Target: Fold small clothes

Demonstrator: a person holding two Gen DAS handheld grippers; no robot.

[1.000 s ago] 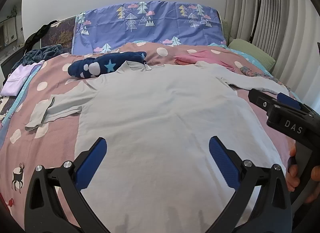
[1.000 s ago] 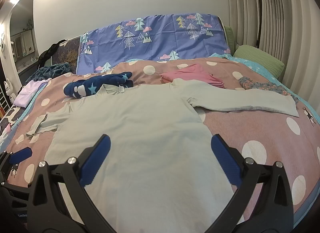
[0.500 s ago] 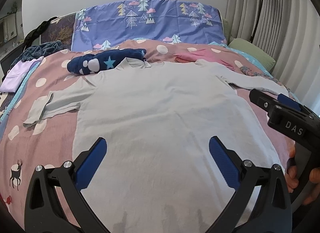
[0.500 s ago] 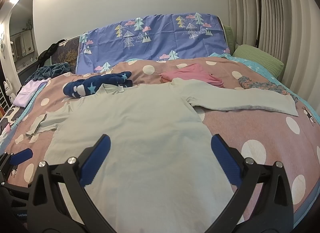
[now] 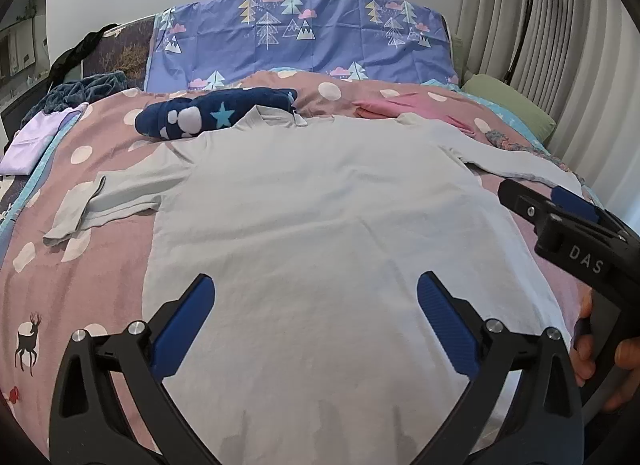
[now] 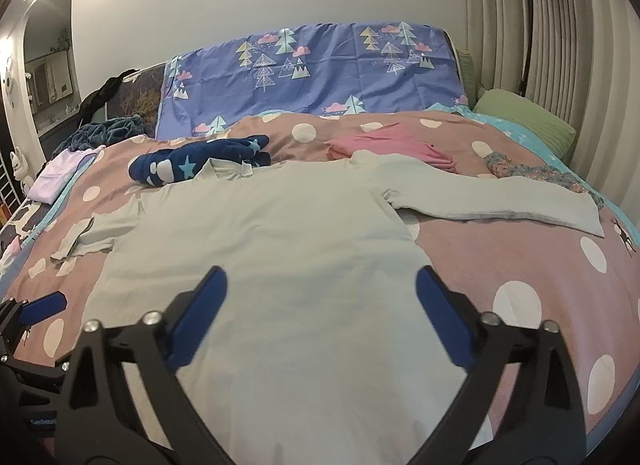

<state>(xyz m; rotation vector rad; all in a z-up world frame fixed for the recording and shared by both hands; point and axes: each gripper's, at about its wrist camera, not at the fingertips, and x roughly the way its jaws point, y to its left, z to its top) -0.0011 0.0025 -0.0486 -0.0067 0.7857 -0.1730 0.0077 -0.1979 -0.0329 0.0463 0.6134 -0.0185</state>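
1. A pale grey long-sleeved shirt (image 5: 320, 225) lies spread flat on a bed (image 5: 80, 285), back side up as far as can be told, with its collar toward the headboard and its hem toward the cameras.
2. The bed is covered by a dusty pink duvet with white dots.
3. The shirt's right sleeve (image 6: 500, 197) stretches straight out across the duvet; the left sleeve (image 5: 112, 197) is bent, with its cuff end folded over itself.
4. The left tool (image 5: 316, 313) hangs above the lower middle of the shirt, its two blue-padded fingers spread wide with nothing between them.
5. The right tool (image 6: 320, 305) hangs above the lower right part of the shirt, also spread wide and empty. In the left wrist view its black body shows at the right edge, held by a hand (image 5: 600, 353).
6. Just beyond the collar lies a dark navy garment (image 5: 212, 113) with white clouds and a star, touching the shirt's edge.
7. A pink garment (image 6: 384, 145) lies by the shirt's right shoulder.
8. A lilac garment (image 5: 36, 137) sits at the bed's left edge, well apart from the shirt.
9. A purple cloth with a tree print (image 6: 312, 65) is draped over the headboard, and a green pillow (image 6: 524, 117) rests at the far right.
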